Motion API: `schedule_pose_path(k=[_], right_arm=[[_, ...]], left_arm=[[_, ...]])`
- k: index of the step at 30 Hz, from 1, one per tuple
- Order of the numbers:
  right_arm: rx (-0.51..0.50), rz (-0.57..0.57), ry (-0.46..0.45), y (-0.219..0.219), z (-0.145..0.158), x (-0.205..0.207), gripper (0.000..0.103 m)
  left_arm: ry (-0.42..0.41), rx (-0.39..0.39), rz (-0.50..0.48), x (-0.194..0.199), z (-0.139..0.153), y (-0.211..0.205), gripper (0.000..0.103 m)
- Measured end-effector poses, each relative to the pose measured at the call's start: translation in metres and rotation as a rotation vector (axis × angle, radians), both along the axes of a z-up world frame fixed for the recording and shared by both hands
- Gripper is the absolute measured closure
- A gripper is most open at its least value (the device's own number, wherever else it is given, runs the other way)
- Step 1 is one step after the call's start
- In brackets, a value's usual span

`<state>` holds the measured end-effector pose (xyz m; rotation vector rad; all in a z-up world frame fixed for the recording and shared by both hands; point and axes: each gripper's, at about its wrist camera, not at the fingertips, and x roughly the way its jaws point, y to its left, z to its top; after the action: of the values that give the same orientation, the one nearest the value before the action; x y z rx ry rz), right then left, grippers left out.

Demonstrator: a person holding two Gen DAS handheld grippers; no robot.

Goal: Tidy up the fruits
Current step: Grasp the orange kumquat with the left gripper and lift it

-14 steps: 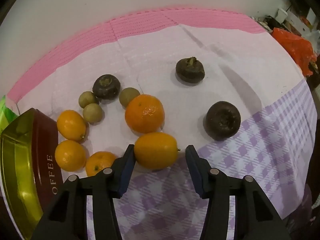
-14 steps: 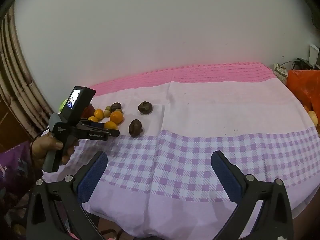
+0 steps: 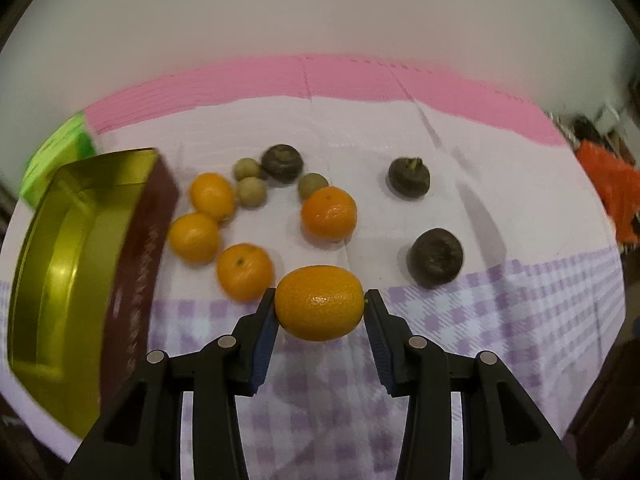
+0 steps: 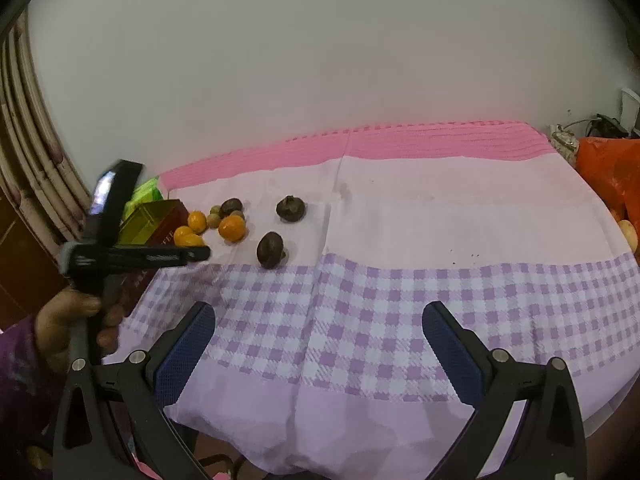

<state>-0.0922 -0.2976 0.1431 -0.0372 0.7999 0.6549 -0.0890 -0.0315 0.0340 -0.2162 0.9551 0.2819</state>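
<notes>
I'm working at home here: a pink and purple checked cloth (image 4: 400,300) is covering the table, a curtain (image 4: 36,152) is hanging on the left, an orange plastic bag (image 4: 612,168) is sitting at the edge.

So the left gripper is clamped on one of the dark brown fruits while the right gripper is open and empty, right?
Not quite. The left gripper is clamped on an oval orange fruit, as the left wrist view shows; the dark brown fruits lie on the cloth. The right gripper is open and empty.
</notes>
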Motion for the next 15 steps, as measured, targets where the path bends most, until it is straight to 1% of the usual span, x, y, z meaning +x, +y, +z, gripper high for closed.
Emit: schedule_pose_path(k=[1, 3, 5, 6, 7, 8, 9, 12, 15], right_arm=[[-0.003, 0.005, -0.004, 0.001, 0.000, -0.001, 0.000], [-0.011, 0.013, -0.017, 0.004, 0.002, -0.005, 0.000], [-0.018, 0.019, -0.028, 0.007, 0.003, -0.007, 0.000], [-0.020, 0.021, -0.033, 0.008, 0.003, -0.009, 0.000], [-0.022, 0.022, -0.034, 0.009, 0.003, -0.009, 0.000], [-0.023, 0.022, -0.035, 0.009, 0.002, -0.009, 0.000], [-0.024, 0.021, -0.036, 0.010, 0.001, -0.010, 0.000], [-0.033, 0.019, -0.034, 0.012, -0.002, -0.009, 0.000], [-0.046, 0.019, -0.033, 0.014, -0.006, -0.010, 0.000]], left_arm=[[-0.030, -0.033, 0.001, -0.003, 0.007, 0.006, 0.059], [-0.082, -0.066, -0.001, -0.007, 0.027, 0.021, 0.059], [-0.102, -0.035, -0.001, -0.016, 0.040, 0.027, 0.059], [-0.085, -0.015, 0.006, -0.015, 0.048, 0.031, 0.059], [-0.089, -0.006, 0.004, -0.015, 0.050, 0.040, 0.059], [-0.064, 0.018, 0.011, -0.014, 0.058, 0.041, 0.059], [-0.015, 0.030, 0.026, -0.009, 0.062, 0.041, 0.059], [0.005, 0.043, 0.057, -0.016, 0.067, 0.040, 0.059], [0.026, 0.051, 0.077, -0.017, 0.070, 0.048, 0.059]])
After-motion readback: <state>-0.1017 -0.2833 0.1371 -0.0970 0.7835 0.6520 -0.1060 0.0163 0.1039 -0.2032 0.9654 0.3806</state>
